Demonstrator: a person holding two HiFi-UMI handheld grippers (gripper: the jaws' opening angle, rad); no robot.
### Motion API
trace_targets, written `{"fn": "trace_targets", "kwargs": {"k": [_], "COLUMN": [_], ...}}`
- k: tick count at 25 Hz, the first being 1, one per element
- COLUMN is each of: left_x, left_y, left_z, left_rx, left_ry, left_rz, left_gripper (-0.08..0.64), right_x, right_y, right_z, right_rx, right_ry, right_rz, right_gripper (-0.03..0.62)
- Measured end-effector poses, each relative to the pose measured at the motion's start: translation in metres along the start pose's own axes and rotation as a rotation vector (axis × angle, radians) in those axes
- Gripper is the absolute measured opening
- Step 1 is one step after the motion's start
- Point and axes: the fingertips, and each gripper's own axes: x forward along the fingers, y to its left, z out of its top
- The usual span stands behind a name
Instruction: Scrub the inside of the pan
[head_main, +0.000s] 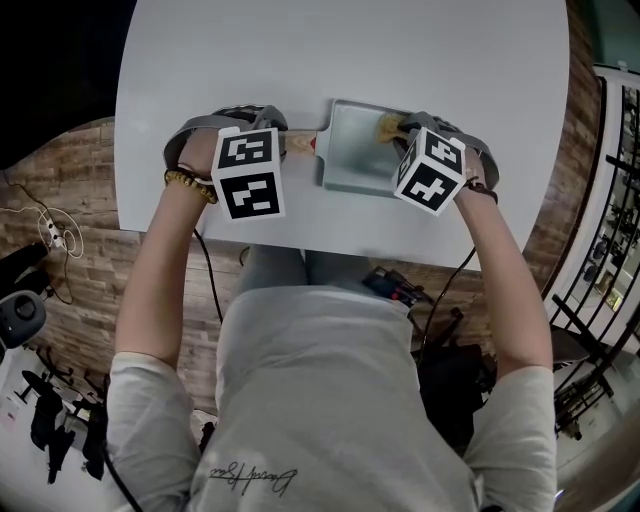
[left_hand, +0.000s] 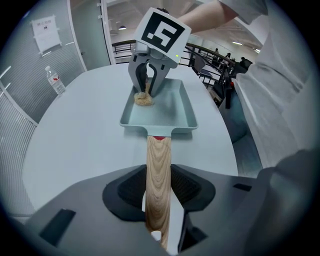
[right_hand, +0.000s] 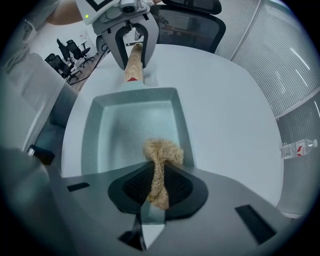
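Clamping wooden handle (left_hand: 159, 160) in left gripper (left_hand: 159, 197); pinching tan scrubber (right_hand: 164, 151) in right gripper (right_hand: 157, 186); tuft inside pan (right_hand: 120, 130), near side wall.

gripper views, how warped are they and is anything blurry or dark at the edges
Left gripper view: strong fisheye curves the table, corners go black, wooden handle stays sharp. Right gripper view: same warp and dark corners; the scrubber looks slightly soft near the lens. Head view: milder bending, even light on the pan, no glare.
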Motion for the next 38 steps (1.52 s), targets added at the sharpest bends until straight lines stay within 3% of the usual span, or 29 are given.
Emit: {"fn": "trace_targets", "kwargs": {"k": [9, 16, 20, 25, 32, 38], "left_x": [0.0, 0.002, 0.002, 0.003, 0.001, -0.001], "left_y": [0.005, 0.009, 0.012, 0.007, 0.0, -0.007], "left_z": [-0.001, -0.003, -0.004, -0.006, 0.0, 0.003], "left_rx": [-0.004, -0.009, 0.003, 0.036, 0.038, 0.044], "left_ry": [0.007, -0.001, 0.006, 0.013, 0.008, 0.008], "left_rz": [0.006, 0.003, 0.0, -0.038, -0.04, -0.038], "left_gripper": [0.155, 0.155, 0.155, 0.155, 0.155, 0.156], "right_x": [-0.006, -0.006, -0.006, -0.004, -0.004, -0.002], "right_y": [0.056, 0.085, 0.088, 0.078, 0.035, -0.011], "right_z": [-0.016, -0.022, -0.02, -0.022, -0.027, -0.021], "right_rx": [0.01, 0.021, 0.031, -0.013, -0.002, -0.038], "right_ry": [0.048, 0.078, 0.077, 0.078, 0.069, 0.09], "right_rz": [0.199, 0.314, 0.34, 0.278, 0.18, 0.03], "right_gripper": [0.071, 0.069, 0.069, 0.069, 0.07, 0.072]}}
